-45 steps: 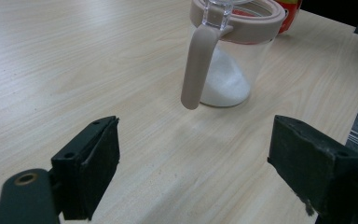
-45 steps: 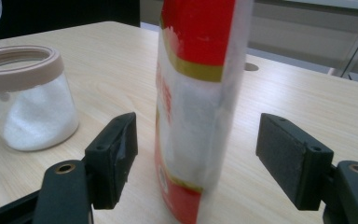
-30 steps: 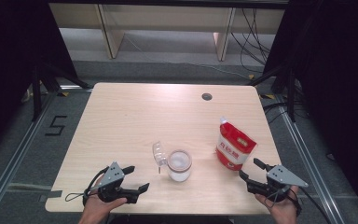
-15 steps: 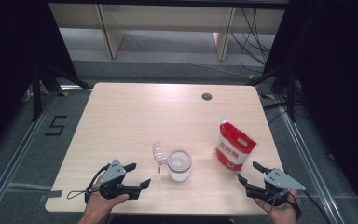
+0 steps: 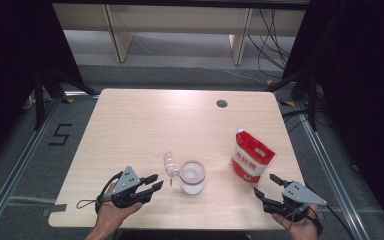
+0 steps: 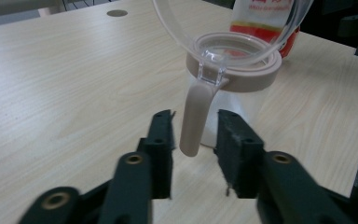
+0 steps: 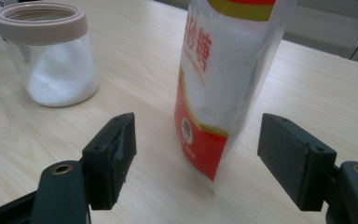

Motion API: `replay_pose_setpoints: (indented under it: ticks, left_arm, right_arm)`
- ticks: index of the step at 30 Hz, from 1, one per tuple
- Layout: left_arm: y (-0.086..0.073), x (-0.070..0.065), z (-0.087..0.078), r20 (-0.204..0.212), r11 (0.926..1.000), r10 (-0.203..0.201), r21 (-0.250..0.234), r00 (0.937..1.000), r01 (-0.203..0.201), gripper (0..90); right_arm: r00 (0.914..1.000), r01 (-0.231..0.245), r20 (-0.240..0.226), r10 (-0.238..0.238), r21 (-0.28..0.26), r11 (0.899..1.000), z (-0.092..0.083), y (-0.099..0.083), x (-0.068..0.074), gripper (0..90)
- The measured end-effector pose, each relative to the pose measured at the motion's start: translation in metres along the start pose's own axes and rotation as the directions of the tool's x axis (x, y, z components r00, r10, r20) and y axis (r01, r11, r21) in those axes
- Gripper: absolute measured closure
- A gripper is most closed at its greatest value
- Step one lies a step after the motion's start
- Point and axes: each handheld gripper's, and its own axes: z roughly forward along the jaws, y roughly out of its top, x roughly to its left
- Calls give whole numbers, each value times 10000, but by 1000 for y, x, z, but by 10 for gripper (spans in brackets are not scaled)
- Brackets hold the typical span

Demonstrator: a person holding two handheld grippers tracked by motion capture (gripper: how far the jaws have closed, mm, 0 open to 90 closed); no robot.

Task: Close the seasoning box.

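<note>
While the glass jar is sitting part-filled with white grains near the worktop's front, your left gripper's jaws have just been closing around its lid latch, not yet pressing; your right gripper is gaping wide before the sugar pouch.

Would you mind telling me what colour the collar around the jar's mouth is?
The collar is a pale beige-pink, on a clear glass jar; the right gripper view shows it best.

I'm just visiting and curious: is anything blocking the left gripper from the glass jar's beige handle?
Nothing visible blocks it. The left gripper has just been closing its jaws, and the beige handle of the clear glass jar with the beige rim already hangs between them, with a small gap on each side. Only bare wooden table lies around it.
</note>
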Motion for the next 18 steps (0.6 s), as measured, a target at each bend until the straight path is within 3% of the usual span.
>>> replay_pose_setpoints:
  ticks: [5, 6, 7, 8, 11, 13, 14, 15, 18]
  left_arm:
    - [3, 0, 4, 39, 9999, -28, -139, 10000, 29, 838]
    - [4, 0, 4, 11, 9999, 15, -142, 10000, -15, 863]
    - [5, 0, 4, 27, 9999, 84, -144, 10000, -84, 880]
    - [7, 0, 5, 113, 9997, 167, -171, 9998, -165, 890]
    - [10, -4, 7, 186, 9997, 98, -227, 9998, -93, 893]
    - [13, -6, 9, 320, 9992, 134, -368, 9994, -122, 894]
    - [15, -7, 8, 289, 9991, 335, -278, 9990, -327, 894]
    - [15, -8, 10, 348, 9993, 185, -347, 9992, -173, 894]
    - [18, -10, 12, 299, 9990, 320, -319, 9990, -311, 894]
  right_arm:
    - [9999, 162, -22, -162, -111, 9998, 0, 0, -2, 290]
    - [9990, 443, 4, -443, -204, 9988, 0, 0, -3, 290]
    - [9990, 433, -72, -433, -102, 9990, 0, 0, -3, 290]
    - [9999, 161, -27, -161, -90, 9998, -1, 0, -1, 290]
    - [9991, 423, 52, -422, -151, 9990, 0, 0, -1, 290]
    - [9998, 190, -7, -190, 1, 9998, -1, 0, 1, 290]
    - [9999, 131, 16, -131, 11, 9999, -1, 0, 1, 290]
    - [9992, 389, 104, -387, -248, 9989, 1, 0, -1, 291]
    - [9991, 423, -50, -423, -132, 9990, 1, 0, -2, 291]
